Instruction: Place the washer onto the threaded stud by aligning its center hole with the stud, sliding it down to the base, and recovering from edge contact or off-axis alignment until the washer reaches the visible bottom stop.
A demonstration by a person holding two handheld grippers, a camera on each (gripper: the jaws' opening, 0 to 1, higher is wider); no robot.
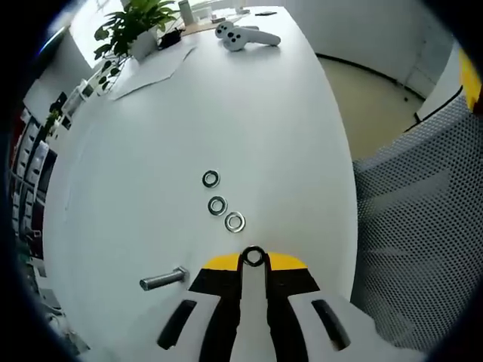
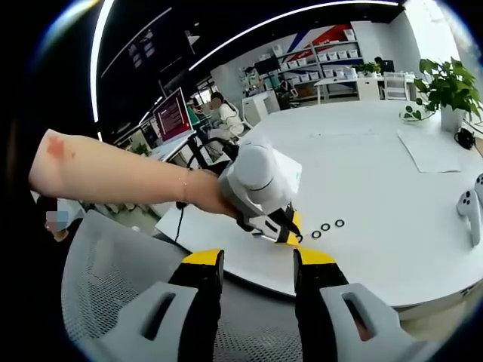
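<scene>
- The large white table [image 1: 249, 113] is spreading out ahead of me in the left gripper view, and in the right gripper view it is lying beyond my right gripper.
- A grey mesh chair back [image 2: 113, 279] is sitting just under my right gripper [image 2: 257, 260], whose yellow-tipped black jaws are standing spread apart with nothing between them, off the table's edge.
- My left gripper [image 1: 253, 260] is hovering over the near part of the table; its jaws are pressing together on a small silver metal washer [image 1: 253, 257], held at the tips so that its ring is facing the camera.
- In the right gripper view my hand [image 2: 207, 194] is gripping the left gripper's white body at the table's near edge.
- A green potted plant [image 1: 136, 23] and a white handheld controller [image 1: 243, 35] are resting at the far end of the table, beside a white sheet of paper [image 1: 151, 68].
- The silver threaded stud [image 1: 162, 280] is lying on its side on the table, left of my left jaws and apart from them.
- Three loose silver washers [image 1: 217, 204] are lying flat in a short slanting row just ahead of the held one.
</scene>
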